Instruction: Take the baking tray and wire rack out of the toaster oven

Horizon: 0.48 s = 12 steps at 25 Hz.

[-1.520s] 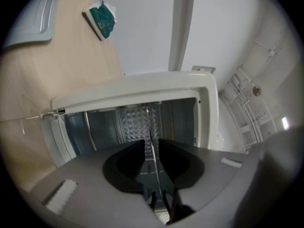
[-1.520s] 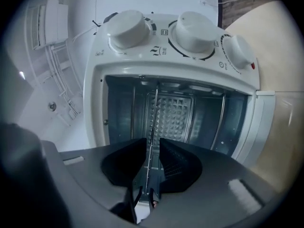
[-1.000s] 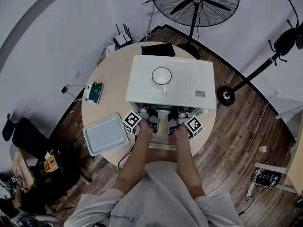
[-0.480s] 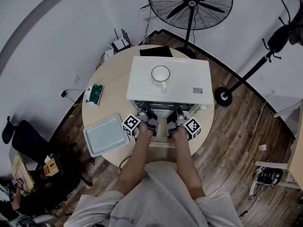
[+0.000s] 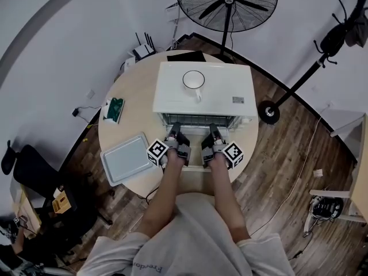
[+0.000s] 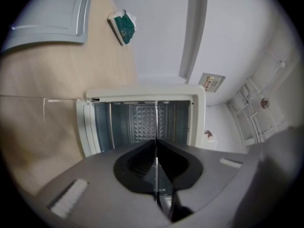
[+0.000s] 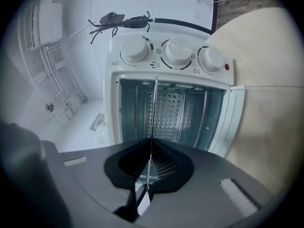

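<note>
The white toaster oven [image 5: 201,91] stands on the round table with its door down. The wire rack [image 5: 198,121] sticks partway out of its mouth, level. My left gripper [image 5: 175,129] and right gripper [image 5: 211,130] are both shut on the rack's front edge, side by side. Their jaws have just been closing a little, with the rack wire between them. In the left gripper view the rack [image 6: 156,127] is a thin line that runs into the jaws; the right gripper view shows the rack [image 7: 154,113] the same way. The grey baking tray [image 5: 127,158] lies on the table at my left.
A white cup [image 5: 194,80] sits on top of the oven. A green packet [image 5: 114,109] lies at the table's left edge, and a black flat item [image 5: 185,56] behind the oven. A floor fan [image 5: 226,4] and a black stand [image 5: 299,85] are beyond the table.
Both grippers have drawn back from the oven's mouth toward me. The wire rack has slid out with them and now shows between the oven and the grippers.
</note>
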Each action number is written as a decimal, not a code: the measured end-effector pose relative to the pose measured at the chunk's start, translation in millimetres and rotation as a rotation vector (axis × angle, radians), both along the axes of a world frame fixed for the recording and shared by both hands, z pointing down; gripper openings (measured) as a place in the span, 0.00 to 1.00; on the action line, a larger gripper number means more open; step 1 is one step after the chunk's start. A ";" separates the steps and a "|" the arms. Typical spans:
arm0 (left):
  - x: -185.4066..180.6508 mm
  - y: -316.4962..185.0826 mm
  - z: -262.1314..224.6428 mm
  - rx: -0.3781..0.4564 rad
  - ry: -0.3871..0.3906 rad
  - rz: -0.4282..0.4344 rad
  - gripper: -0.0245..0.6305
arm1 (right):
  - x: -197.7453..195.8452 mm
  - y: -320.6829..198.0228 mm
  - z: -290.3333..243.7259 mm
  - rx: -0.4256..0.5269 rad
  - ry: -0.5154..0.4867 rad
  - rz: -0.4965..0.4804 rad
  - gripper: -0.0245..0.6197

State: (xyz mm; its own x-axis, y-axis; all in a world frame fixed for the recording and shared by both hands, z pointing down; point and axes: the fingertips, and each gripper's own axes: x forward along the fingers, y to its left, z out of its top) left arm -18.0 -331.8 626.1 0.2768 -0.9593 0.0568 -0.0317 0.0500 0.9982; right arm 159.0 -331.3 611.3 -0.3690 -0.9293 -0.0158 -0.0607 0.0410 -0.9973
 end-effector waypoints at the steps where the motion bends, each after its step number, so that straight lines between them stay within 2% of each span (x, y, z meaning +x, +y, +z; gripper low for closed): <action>1: -0.1 2.9 -0.1 0.001 0.000 0.003 0.15 | -0.3 2.9 -0.4 0.002 0.000 0.000 0.05; 12: 0.0 28.1 2.3 0.008 0.007 0.048 0.15 | -0.9 30.5 -0.4 0.011 -0.001 0.002 0.05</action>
